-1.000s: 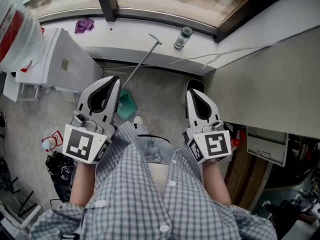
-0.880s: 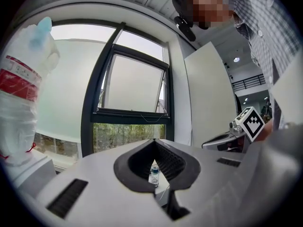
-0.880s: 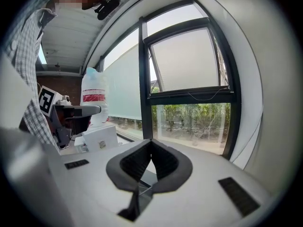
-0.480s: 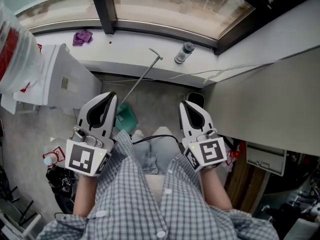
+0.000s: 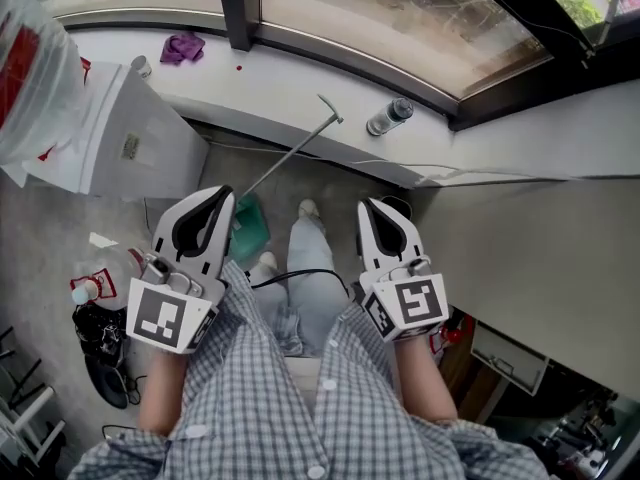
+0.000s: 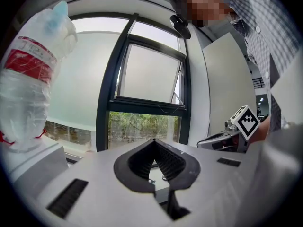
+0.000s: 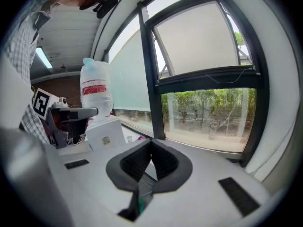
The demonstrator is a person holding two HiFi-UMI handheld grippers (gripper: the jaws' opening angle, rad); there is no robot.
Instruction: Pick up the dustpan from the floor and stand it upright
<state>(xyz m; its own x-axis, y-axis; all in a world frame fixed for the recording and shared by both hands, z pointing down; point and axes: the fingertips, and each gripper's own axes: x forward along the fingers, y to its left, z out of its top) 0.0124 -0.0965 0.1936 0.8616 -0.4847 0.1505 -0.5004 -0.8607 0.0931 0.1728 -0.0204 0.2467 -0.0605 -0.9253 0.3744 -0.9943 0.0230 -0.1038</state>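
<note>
The green dustpan (image 5: 248,226) lies on the grey floor below the window sill, and its thin metal handle (image 5: 295,148) slants up to the sill's edge. My left gripper (image 5: 222,194) hovers just left of the pan and well above it, shut and empty. My right gripper (image 5: 369,208) hangs to the right of the person's legs (image 5: 305,268), also shut and empty. In the left gripper view the left gripper's (image 6: 154,141) jaw tips meet in front of the window. The right gripper view shows the right gripper's (image 7: 151,142) jaws closed, with a green speck of the dustpan (image 7: 138,203) below them.
A white cabinet (image 5: 130,138) stands at the left under a clear plastic bag with red print (image 5: 30,78). A bottle (image 5: 390,118) and a purple cloth (image 5: 183,48) lie on the sill. A pale wall (image 5: 540,248) bounds the right. A black bag (image 5: 100,338) and a small bottle (image 5: 85,290) sit on the floor at left.
The person has stepped towards the window, one leg now stretched out between the grippers. Both grippers came forward with the body and stayed shut. The dustpan has not moved.
</note>
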